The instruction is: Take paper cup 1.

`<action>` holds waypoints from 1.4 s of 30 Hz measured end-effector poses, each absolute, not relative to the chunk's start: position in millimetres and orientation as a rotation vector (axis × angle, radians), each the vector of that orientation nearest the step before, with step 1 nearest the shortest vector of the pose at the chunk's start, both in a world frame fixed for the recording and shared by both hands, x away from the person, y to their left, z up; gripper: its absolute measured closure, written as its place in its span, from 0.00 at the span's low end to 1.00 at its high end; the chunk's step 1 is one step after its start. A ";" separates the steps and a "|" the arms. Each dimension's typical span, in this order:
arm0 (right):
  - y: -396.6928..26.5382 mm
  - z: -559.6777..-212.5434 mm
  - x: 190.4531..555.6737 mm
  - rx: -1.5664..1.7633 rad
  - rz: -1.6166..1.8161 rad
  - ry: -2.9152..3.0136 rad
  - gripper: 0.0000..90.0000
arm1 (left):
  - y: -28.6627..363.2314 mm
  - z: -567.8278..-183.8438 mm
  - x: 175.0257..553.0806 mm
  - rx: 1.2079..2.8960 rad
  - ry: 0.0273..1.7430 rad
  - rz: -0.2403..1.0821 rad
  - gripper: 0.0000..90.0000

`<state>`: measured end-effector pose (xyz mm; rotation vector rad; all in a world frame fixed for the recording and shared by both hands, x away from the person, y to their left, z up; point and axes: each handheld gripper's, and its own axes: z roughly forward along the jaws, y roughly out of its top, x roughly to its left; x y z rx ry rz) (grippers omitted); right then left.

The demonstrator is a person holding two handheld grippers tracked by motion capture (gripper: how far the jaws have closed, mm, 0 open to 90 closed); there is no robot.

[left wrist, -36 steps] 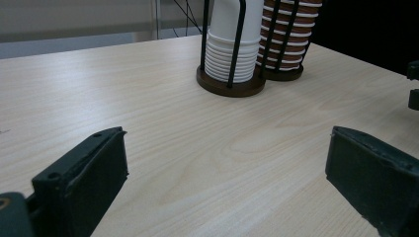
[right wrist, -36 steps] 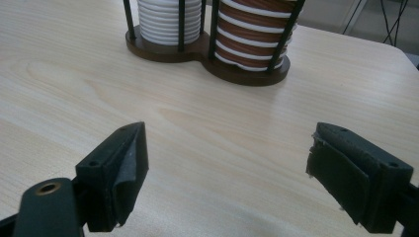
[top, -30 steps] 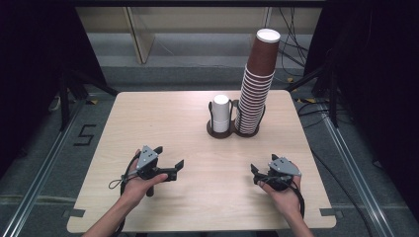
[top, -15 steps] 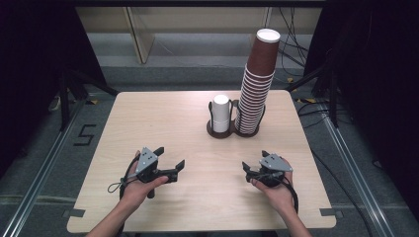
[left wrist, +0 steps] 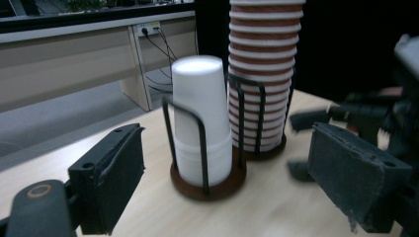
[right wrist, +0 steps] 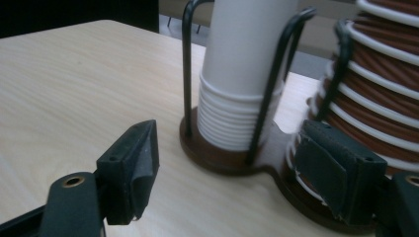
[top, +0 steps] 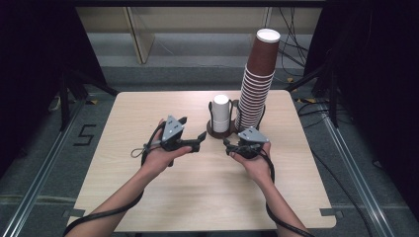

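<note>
Both hand-held grippers moved up the counter (top: 148,106) twd the cup rack (top: 221,132). Left hand-held gripper (top: 190,133) sits at the rack's 8 o'clock, right hand-held gripper (top: 228,146) at 5, both near, not touching. White cups (top: 221,112): smooth, tapered, ribbed rims; brown cups (top: 257,84) stacked tall at 3. Wire rack, round dark base. Jaws on both have just been closing, part open, holding nothing.

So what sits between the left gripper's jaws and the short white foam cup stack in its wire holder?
Nothing: in the left gripper view bare light wooden tabletop separates the left gripper from the white foam cup stack.
</note>
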<state>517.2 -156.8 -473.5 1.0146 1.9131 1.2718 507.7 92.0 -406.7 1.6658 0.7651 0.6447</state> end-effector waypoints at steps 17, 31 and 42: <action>-131.5 -488.9 563.5 1.152 1.280 1.898 0.31 | 45.1 -411.4 588.4 1.737 0.827 0.655 0.16; -133.5 -492.4 576.3 1.208 1.277 1.898 0.31 | 23.9 -427.7 615.7 1.759 0.777 0.645 0.17; -128.7 -498.8 585.1 1.235 1.301 1.886 0.30 | 19.4 -427.7 627.5 1.782 0.732 0.703 0.19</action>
